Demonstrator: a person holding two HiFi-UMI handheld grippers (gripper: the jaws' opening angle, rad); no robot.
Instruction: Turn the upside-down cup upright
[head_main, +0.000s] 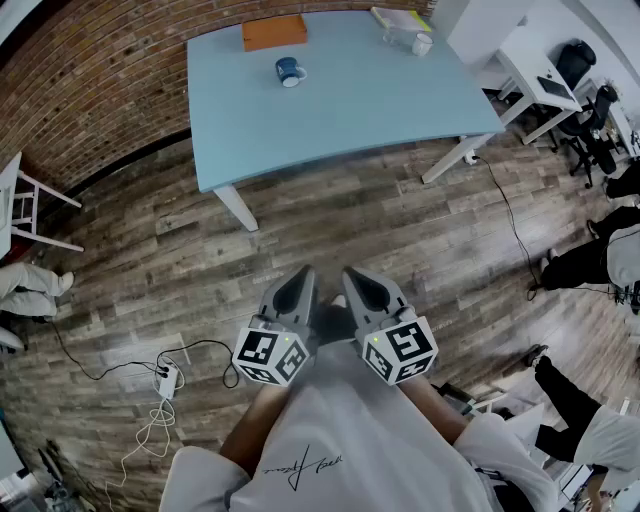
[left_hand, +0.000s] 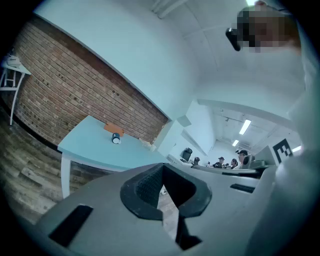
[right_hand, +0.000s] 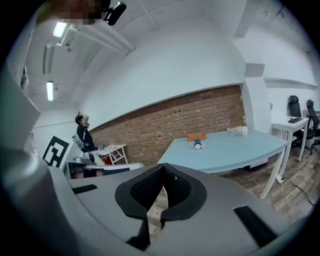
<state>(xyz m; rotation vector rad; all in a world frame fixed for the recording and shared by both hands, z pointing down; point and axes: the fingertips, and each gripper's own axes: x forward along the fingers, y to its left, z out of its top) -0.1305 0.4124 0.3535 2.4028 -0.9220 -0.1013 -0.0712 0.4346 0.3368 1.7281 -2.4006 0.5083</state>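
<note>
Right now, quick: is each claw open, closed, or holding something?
Left claw: closed, holding nothing.
Right claw: closed, holding nothing.

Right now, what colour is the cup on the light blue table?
The cup is dark blue with some white; the head view shows it best.

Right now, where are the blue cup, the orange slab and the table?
blue cup (head_main: 288, 69): head view, its body.
orange slab (head_main: 275, 32): head view, its top face.
table (head_main: 380, 110): head view, bare top.
</note>
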